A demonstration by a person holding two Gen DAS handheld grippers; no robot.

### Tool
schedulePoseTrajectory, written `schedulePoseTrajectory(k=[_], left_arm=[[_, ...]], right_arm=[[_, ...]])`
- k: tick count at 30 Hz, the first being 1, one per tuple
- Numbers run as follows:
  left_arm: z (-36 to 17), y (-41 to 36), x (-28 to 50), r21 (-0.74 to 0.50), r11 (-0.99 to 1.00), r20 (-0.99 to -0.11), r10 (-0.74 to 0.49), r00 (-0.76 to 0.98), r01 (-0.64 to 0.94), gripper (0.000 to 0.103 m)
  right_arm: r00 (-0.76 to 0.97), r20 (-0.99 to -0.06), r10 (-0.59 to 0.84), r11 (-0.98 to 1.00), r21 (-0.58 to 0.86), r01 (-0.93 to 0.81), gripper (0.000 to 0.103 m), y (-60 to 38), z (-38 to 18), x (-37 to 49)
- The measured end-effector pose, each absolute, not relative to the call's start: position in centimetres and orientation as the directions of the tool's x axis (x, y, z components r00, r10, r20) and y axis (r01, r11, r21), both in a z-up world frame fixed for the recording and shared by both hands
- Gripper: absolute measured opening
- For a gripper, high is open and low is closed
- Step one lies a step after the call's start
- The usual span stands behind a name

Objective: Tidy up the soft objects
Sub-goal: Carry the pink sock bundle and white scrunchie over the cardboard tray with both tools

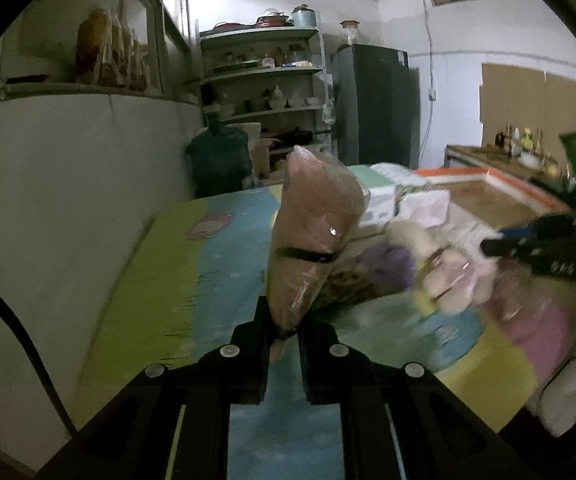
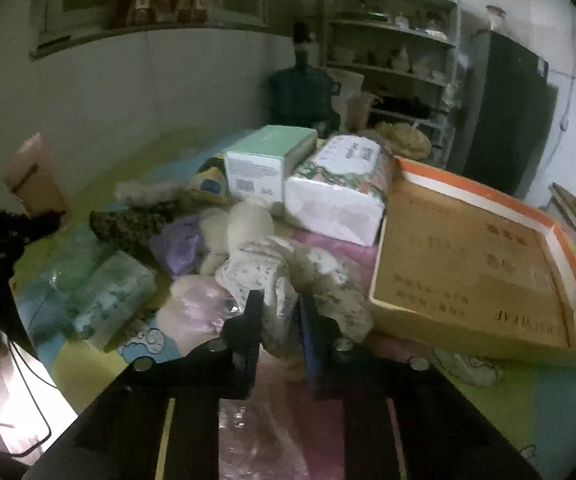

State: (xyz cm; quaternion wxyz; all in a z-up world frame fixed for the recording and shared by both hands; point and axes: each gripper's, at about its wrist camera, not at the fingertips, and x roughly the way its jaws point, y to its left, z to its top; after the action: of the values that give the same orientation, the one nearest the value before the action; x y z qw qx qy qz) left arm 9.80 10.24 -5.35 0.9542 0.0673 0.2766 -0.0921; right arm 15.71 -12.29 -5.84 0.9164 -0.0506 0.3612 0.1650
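In the left wrist view my left gripper (image 1: 286, 322) is shut on the lower end of a pink cloth roll in clear plastic (image 1: 311, 236) with a black band around it, held upright above the pastel mat (image 1: 216, 264). The right wrist view shows the same roll (image 2: 36, 176) at far left. My right gripper (image 2: 282, 312) is shut on a cream plush toy in a floral dress (image 2: 272, 268), which lies in the pile on the mat. From the left view the right gripper (image 1: 491, 246) reaches the blurred toy (image 1: 451, 280) from the right.
A purple cloth (image 2: 180, 244), a dark speckled piece (image 2: 132, 224), a green wrapped pack (image 2: 108, 296) and a pink bagged item (image 2: 200, 308) lie around the toy. Behind stand a green box (image 2: 264, 160) and a tissue pack (image 2: 339, 188). An orange-rimmed cardboard tray (image 2: 467, 256) sits right.
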Motion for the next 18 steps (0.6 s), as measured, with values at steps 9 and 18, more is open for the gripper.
schedulePoseTrajectory(k=[9, 18], left_arm=[[-3.7, 7.3, 11.5, -0.055, 0.982, -0.545, -0.180, 0.819, 0.180, 0.013], [-2.3, 3.5, 12.5, -0.100, 0.973, -0.539, -0.229, 0.811, 0.208, 0.013]], right_arm=[[0.697, -0.621, 0.358, 0.930, 0.173, -0.324, 0.008, -15.9, -3.9, 15.2], [0.740, -0.520, 0.427, 0.904, 0.274, -0.329, 0.008, -19.3, -0.8, 14.7]])
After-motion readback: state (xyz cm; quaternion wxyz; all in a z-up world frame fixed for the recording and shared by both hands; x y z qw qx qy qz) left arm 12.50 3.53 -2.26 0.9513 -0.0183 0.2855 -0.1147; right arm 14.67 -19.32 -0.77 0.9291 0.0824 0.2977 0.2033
